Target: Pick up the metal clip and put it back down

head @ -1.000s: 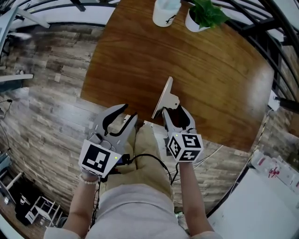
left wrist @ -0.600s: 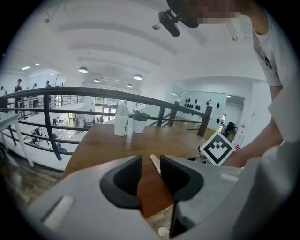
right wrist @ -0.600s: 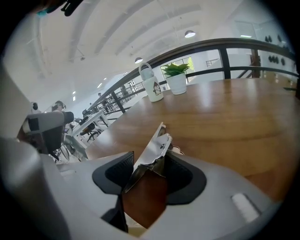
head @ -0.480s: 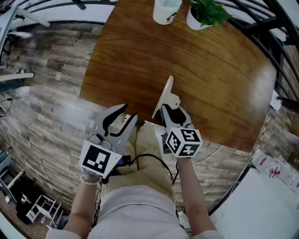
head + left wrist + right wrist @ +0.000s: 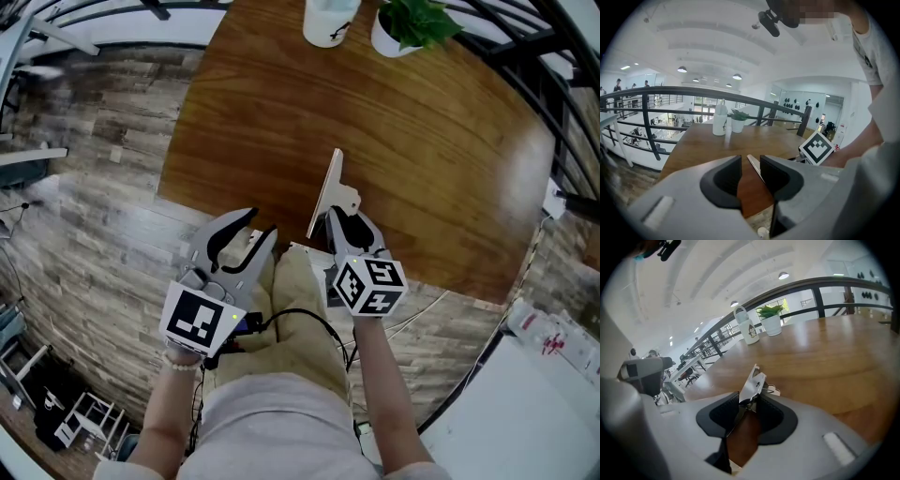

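At the lower middle of the head view, close to the near edge of the wooden table (image 5: 422,141), my right gripper (image 5: 345,217) is clenched on the metal clip (image 5: 328,192). The clip stands on edge, tilted, and rises toward the frame's centre. In the right gripper view the pads pinch only the clip's lower end, so most of the bright plate sticks out past them. I cannot tell whether its bottom touches the wood.

My left gripper (image 5: 246,234) sits at lower left, beyond the table's edge, with its jaws slightly apart and nothing between them.

My worry is the shallow pinch, since the long free plate could pivot or slide out as I lower it. If I release this near the rim, or with the clip still tilted, it may topple off the table.
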Demonstrator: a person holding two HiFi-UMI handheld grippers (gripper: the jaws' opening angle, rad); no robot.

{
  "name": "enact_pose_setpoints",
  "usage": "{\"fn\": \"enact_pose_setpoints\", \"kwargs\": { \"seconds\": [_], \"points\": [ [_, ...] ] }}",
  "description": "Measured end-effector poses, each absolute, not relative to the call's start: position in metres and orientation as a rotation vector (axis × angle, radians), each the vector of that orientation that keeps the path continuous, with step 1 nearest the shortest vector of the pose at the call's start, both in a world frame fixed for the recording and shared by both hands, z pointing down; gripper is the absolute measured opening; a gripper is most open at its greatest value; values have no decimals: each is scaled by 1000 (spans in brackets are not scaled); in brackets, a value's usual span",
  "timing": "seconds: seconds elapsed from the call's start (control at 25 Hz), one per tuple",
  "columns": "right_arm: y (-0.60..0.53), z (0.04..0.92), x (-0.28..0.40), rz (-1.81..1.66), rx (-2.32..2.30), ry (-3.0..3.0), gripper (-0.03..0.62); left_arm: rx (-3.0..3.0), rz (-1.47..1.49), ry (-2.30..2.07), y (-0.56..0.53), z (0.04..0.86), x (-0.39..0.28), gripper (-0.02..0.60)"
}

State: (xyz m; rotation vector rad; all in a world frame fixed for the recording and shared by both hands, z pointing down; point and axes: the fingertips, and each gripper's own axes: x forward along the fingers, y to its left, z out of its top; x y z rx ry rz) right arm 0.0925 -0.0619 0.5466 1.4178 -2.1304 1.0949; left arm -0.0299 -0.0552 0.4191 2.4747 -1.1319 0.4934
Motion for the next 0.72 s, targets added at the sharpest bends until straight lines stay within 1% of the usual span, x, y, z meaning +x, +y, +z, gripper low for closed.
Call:
{"fn": "enact_pose_setpoints", "kwargs": {
  "seconds": [0.36,0.44,0.72],
  "points": [
    [-65,539,97,1115,1455,-2159,104,2473,499,-1122,-55,422,-29,116],
    [-66,536,97,1117,1460,-2167,83,2473,505,-1113,-55,424,-28,117],
    [-66,531,104,1168,1510,-2161,75,2476,505,-1084,-55,427,-22,116]
  ]
}}
